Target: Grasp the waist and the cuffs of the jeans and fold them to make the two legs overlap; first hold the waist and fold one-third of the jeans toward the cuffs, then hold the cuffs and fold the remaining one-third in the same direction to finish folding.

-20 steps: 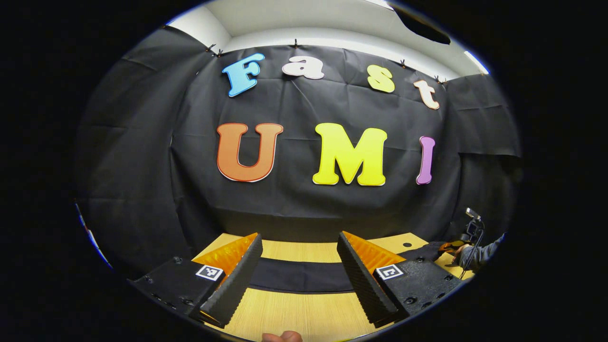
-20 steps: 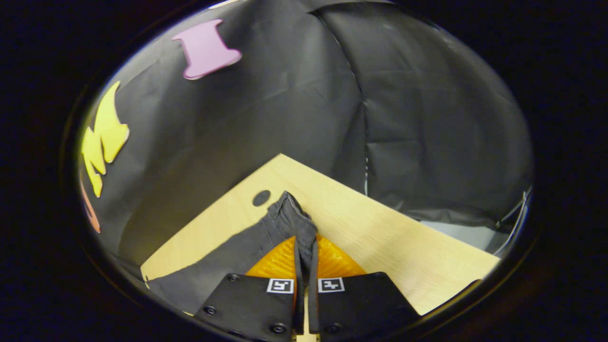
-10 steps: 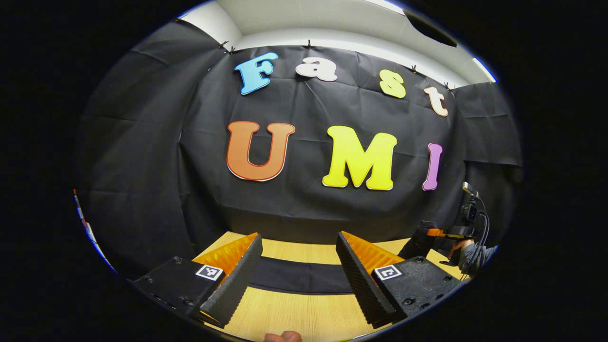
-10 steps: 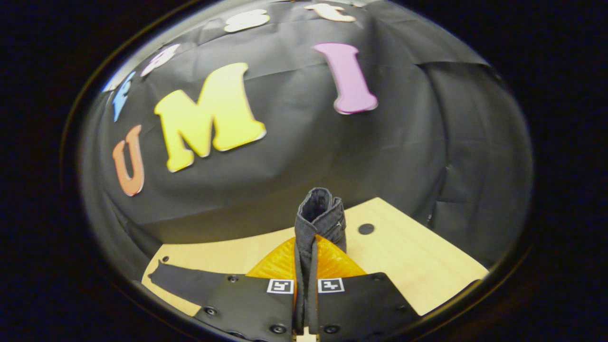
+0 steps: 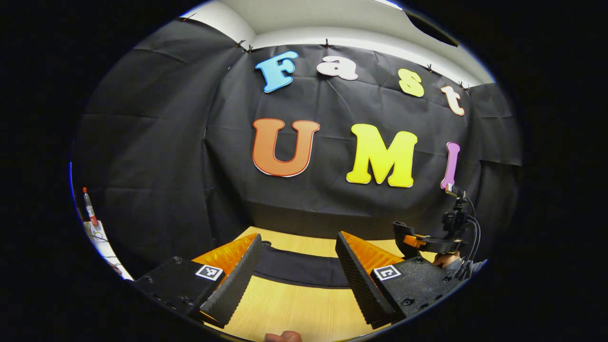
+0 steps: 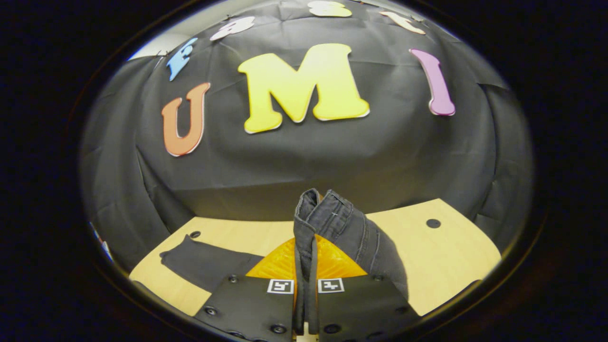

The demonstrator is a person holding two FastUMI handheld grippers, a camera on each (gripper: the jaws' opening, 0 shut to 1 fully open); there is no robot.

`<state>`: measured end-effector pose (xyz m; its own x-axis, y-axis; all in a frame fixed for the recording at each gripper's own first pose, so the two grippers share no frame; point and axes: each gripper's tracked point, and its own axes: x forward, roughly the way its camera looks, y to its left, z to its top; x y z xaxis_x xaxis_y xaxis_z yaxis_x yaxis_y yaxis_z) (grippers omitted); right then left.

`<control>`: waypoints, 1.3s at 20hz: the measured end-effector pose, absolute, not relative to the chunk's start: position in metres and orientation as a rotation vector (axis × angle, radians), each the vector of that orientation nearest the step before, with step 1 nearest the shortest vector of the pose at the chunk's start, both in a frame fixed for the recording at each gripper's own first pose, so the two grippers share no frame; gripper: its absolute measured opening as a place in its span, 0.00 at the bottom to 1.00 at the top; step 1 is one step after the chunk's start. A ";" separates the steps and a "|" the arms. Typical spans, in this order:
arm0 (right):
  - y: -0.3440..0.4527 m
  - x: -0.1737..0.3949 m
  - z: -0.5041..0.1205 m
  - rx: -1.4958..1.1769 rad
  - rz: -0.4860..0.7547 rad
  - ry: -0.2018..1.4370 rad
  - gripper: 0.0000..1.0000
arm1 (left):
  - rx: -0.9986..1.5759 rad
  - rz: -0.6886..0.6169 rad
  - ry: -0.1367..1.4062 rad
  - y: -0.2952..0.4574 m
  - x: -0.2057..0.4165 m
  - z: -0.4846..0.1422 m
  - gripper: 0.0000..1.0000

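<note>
Since a second ago the right gripper (image 6: pixel 306 285) has lifted and swung its end of the jeans (image 6: pixel 332 228) up off the table (image 6: pixel 451 251), so the bunched end now stands above the fingers at centre frame instead of lying flat. Fingers there are clenched on the denim, fabric pinched between them and draping down to lower right. Whether that end is waist or cuffs is hard to tell; stitching suggests the waist. Rest of the jeans trails to lower left of the right gripper view, lying flat on the table as a dark strip.

Left gripper (image 5: pixel 299 275) hovers with fingers spread wide, gripping nothing. In the left gripper view the jeans (image 5: pixel 299 268) lie as a dark band straight ahead of the fingers, long axis running left-right across the frame, far side of the table (image 5: pixel 294 308). The right gripper (image 5: pixel 422 242) sits at lower right there, held by a hand.

Judgement: long axis runs from the held end toward the free end; left gripper is nearer the flat part, so it should take the free end next.
</note>
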<state>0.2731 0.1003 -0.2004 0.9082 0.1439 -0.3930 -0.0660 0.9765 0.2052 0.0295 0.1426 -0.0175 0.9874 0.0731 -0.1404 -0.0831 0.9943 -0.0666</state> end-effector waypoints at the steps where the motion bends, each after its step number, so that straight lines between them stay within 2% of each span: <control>1: 0.118 0.271 -0.212 0.187 0.123 0.436 0.04 | -0.074 0.090 0.141 0.148 0.027 -0.019 0.99; 5: 0.195 0.269 -0.269 0.190 0.182 0.520 0.04 | -0.079 0.124 0.159 0.160 0.017 -0.021 0.99; 6: 0.210 0.267 -0.287 0.172 0.189 0.552 0.01 | -0.077 0.136 0.155 0.164 0.015 -0.021 0.99; 7: 0.220 0.264 -0.310 0.146 0.185 0.600 0.04 | -0.079 0.147 0.154 0.170 0.014 -0.018 0.99; 9: 0.229 0.256 -0.340 0.133 0.186 0.665 0.01 | -0.091 0.167 0.150 0.175 0.012 -0.018 0.99; 10: 0.231 0.252 -0.351 0.124 0.185 0.690 0.04 | -0.096 0.176 0.149 0.178 0.009 -0.018 0.99; 11: 0.236 0.247 -0.365 0.117 0.189 0.718 0.01 | -0.101 0.184 0.148 0.183 0.008 -0.018 0.99; 14: 0.238 0.247 -0.373 0.091 0.182 0.721 0.07 | -0.139 0.195 0.152 0.190 0.010 -0.023 0.99; 16: 0.237 0.246 -0.371 0.066 0.190 0.711 0.04 | -0.186 0.192 0.153 0.191 0.016 -0.026 0.99; 18: 0.246 0.246 -0.365 0.126 0.255 0.714 0.09 | -0.256 0.182 0.138 0.192 0.024 -0.028 0.97; 20: 0.270 0.234 -0.348 0.222 0.368 0.726 0.69 | -0.326 0.182 0.142 0.195 0.032 -0.034 0.97; 21: 0.263 0.236 -0.342 0.168 0.353 0.718 0.99 | -0.353 0.181 0.139 0.199 0.036 -0.035 0.98; 25: 0.243 0.244 -0.268 0.123 0.381 0.539 0.97 | -0.482 0.184 0.145 0.207 0.060 -0.051 0.98; 26: 0.235 0.244 -0.243 0.127 0.383 0.494 1.00 | -0.549 0.174 0.167 0.206 0.065 -0.061 0.98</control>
<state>0.2442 0.2347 -0.2433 0.8111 0.3875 -0.4382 -0.3270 0.9215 0.2096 0.0651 0.2064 -0.0614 0.9717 0.1195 -0.2037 -0.2085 0.8393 -0.5021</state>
